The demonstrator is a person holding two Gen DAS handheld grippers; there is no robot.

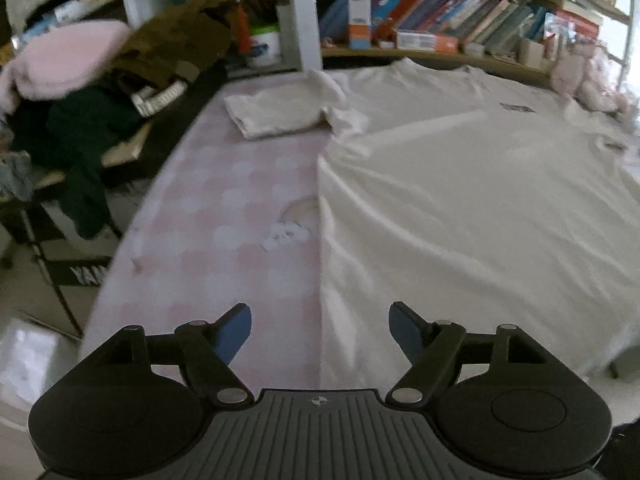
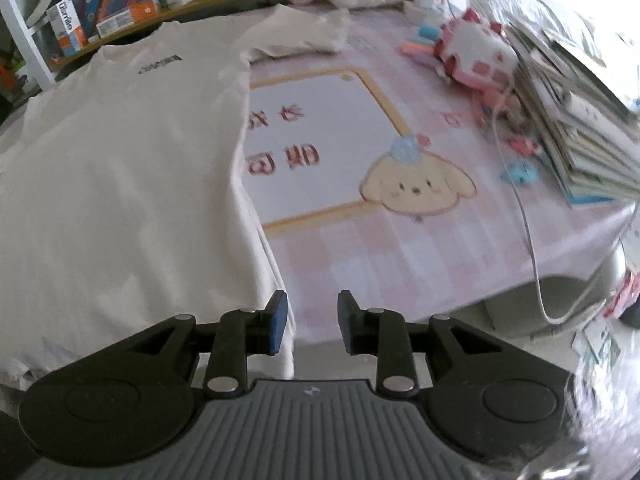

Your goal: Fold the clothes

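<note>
Nearest to me, both tools hang over the near edge of the table with nothing between the jaws. My left gripper (image 1: 320, 330) stands wide open, blue pads well apart, straddling the shirt's side edge below it. My right gripper (image 2: 312, 322) is parted more narrowly, also empty, its left pad just over the shirt's other side edge near the hem corner.

As I judge it, the step is taking a fresh hold for the first fold, since the T-shirt (image 1: 460, 200) lies unfolded. To do it well I'd bring each gripper down onto its own side of the hem, bite both fabric layers squarely, and lift the two sides evenly so the fold line runs straight (one-sided pulls will drag the cloth across the slick mat).

Further out, the shirt is off-white, spread flat, front up, on the pink checked table cover (image 1: 240, 208), with soft wrinkles fanning from the hem. Its left sleeve (image 1: 276, 114) sits creased; its right sleeve (image 2: 304, 32) lies flat. Farthest away, a small dark chest logo (image 2: 160, 63) sits by the collar, near the bookshelf (image 1: 440, 8).
</note>
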